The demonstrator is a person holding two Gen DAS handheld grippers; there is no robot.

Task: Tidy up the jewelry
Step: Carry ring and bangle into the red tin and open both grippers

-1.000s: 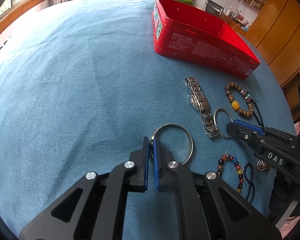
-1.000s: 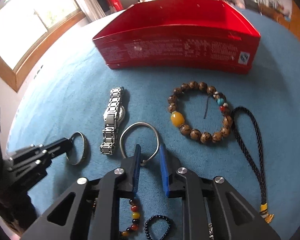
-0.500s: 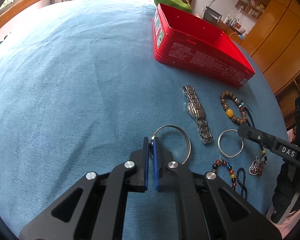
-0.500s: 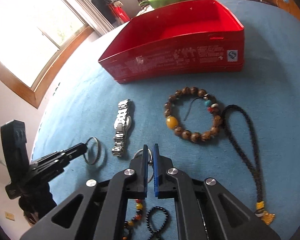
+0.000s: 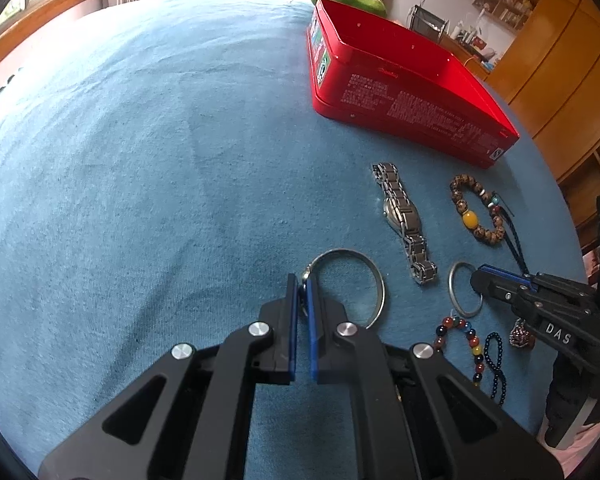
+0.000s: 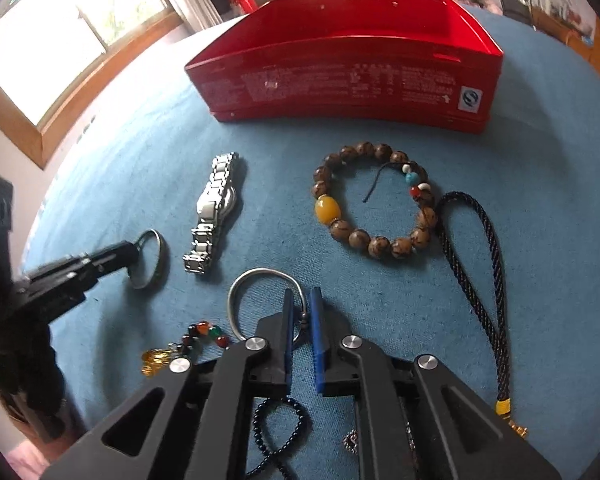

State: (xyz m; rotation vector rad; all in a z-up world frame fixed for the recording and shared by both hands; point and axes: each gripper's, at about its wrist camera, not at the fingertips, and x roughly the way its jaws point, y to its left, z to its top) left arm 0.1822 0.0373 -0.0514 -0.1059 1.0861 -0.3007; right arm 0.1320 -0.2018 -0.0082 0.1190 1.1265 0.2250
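We pinch one thin silver bangle in each gripper (image 5: 302, 280) (image 6: 300, 300); the open red metal tin (image 6: 340, 80) looks empty, every piece still outside.

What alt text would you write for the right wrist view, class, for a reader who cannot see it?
The right gripper is shut on a silver bangle lying on a blue cloth. Beyond it lie a steel watch and a brown bead bracelet before an open red tin; at left, the left gripper pinches a ring.
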